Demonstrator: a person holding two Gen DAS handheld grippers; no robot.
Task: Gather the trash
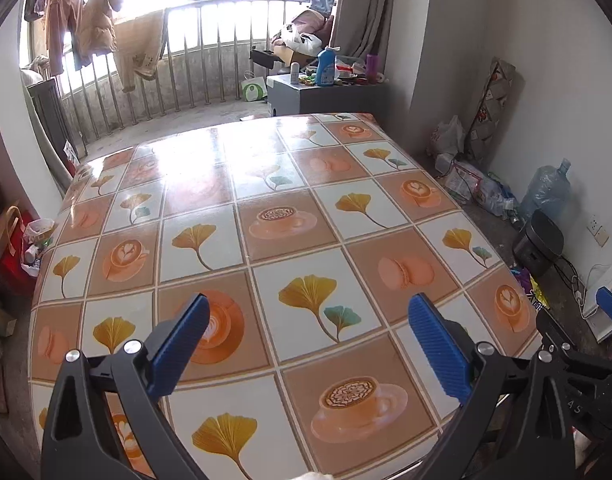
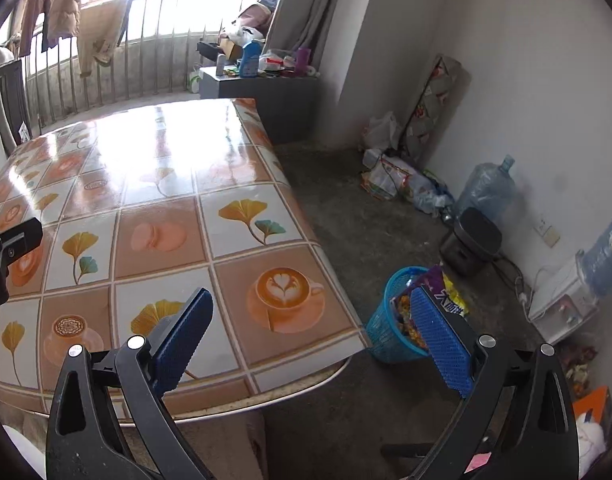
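Note:
A blue mesh trash basket (image 2: 386, 332) stands on the floor just off the table's right edge, stuffed with snack wrappers (image 2: 438, 292) in purple and yellow. My right gripper (image 2: 310, 316) hovers open over the table's near right corner, its right pad in front of the basket. Over the table's near side my left gripper (image 1: 308, 320) is open with nothing between its blue pads. The table (image 1: 266, 208) wears a glossy cloth of ginkgo leaves and coffee cups; I see nothing lying on it. The right gripper's tip (image 1: 610, 304) shows at the right edge of the left wrist view.
Plastic bags and bottles (image 2: 402, 180) pile along the right wall beside a water jug (image 2: 486, 188) and a black appliance (image 2: 470, 240). A grey cabinet (image 1: 326, 92) with a detergent bottle stands beyond the table. Clothes hang at the window railing (image 1: 146, 60). Bags (image 1: 14, 240) crowd the floor at left.

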